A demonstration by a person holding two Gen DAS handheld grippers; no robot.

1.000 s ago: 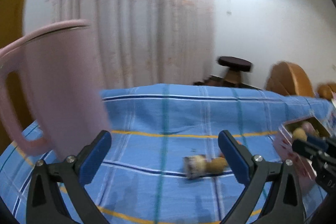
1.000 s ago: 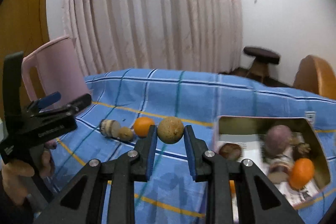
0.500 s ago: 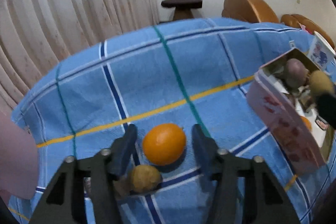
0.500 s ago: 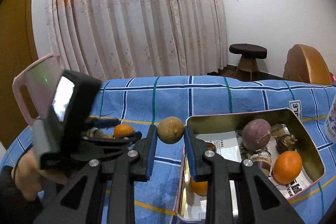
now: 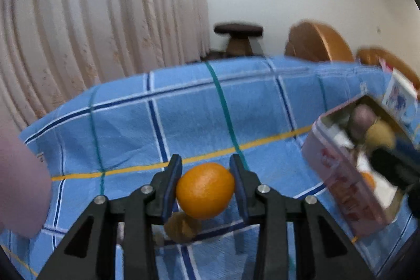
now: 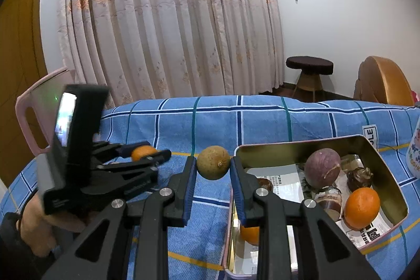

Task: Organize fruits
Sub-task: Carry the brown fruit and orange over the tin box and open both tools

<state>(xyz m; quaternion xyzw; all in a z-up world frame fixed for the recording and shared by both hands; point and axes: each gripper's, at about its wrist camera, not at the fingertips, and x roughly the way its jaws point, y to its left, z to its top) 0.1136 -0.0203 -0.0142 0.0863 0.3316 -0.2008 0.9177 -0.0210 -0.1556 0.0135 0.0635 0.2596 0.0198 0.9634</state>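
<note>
Left tongs (image 5: 205, 180) now clamp and lift orange (image 5: 205, 190); right tongs (image 6: 213, 171) grip brown fruit (image 6: 213, 166) beside tin (image 6: 372, 146).

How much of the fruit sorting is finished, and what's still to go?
Partly done: the tin already holds a purple fruit and oranges. In hand: the left gripper grips an orange; the right gripper holds a brown fruit. Left: one small brown fruit still on the cloth.
</note>
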